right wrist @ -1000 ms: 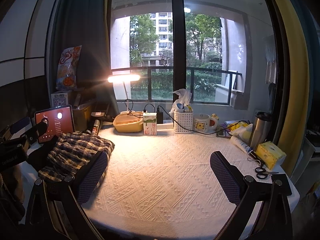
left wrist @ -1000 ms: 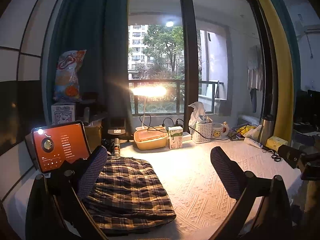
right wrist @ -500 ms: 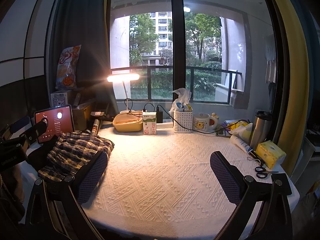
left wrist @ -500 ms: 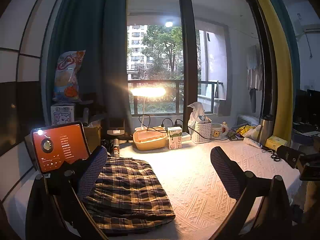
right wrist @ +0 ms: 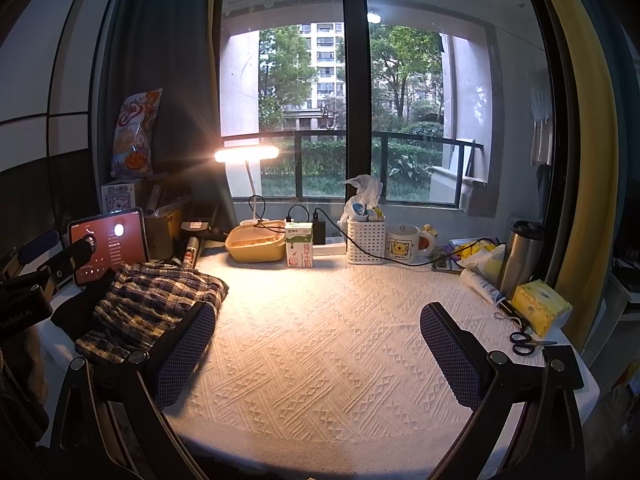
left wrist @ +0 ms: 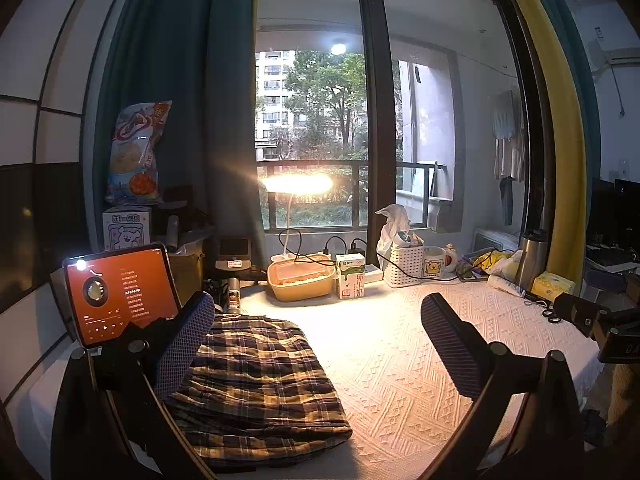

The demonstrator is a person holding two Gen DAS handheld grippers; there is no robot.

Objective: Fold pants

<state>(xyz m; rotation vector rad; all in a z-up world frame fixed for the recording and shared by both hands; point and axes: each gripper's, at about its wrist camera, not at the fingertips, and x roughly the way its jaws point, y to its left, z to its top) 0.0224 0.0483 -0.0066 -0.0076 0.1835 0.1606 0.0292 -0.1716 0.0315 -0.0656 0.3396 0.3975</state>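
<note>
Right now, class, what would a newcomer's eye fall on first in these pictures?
First the lit lamp, glowing at the back of the table before the window. Next the plaid pants, a folded heap at the table's left, beside the orange tablet. Both grippers, left and right, hang open and empty.

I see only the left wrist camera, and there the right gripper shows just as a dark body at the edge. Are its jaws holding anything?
Observer: No. In the right wrist view the right gripper has its jaws wide open, with only bare tablecloth between them.
Operator: Where are the plaid pants from there?
Observer: The plaid pants lie to the left, partly behind its left jaw, not between the jaws.
Operator: Is anything lying on its right side?
Observer: Black-handled scissors lie near the tablecloth's right edge, next to a yellow tissue pack, apart from the right jaw.
</note>
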